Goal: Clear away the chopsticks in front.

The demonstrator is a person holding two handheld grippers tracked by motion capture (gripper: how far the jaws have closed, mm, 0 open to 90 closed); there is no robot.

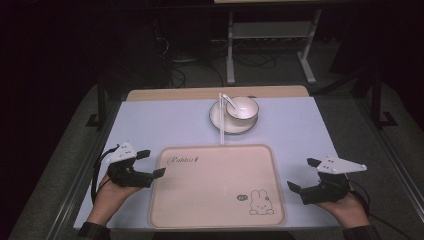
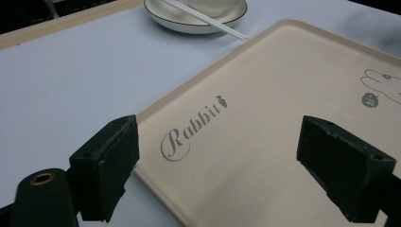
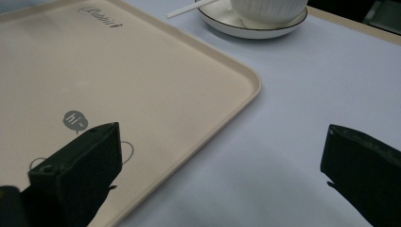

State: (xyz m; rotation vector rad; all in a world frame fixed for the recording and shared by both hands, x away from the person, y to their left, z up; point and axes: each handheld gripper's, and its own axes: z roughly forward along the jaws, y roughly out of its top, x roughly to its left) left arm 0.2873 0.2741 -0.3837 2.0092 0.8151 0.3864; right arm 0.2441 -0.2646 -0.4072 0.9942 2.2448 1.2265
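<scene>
A beige tray (image 1: 210, 150) printed with "Rabbit" and a bunny lies empty at the table's front centre. Behind it a white plate (image 1: 220, 122) carries a white bowl (image 1: 242, 107) with a spoon (image 1: 229, 99) in it, and white chopsticks (image 1: 220, 117) lean across the plate's left side onto the mat. My left gripper (image 1: 151, 163) is open at the tray's left edge, its jaws astride the tray's corner (image 2: 142, 118). My right gripper (image 1: 303, 174) is open just right of the tray (image 3: 250, 78), one jaw over its rim. Both hold nothing.
The pale blue mat (image 1: 160, 120) covers the table, with a wooden strip (image 1: 165, 93) at the far edge. Beyond the table, on the dark floor, are a metal stand (image 1: 270, 30) and cables.
</scene>
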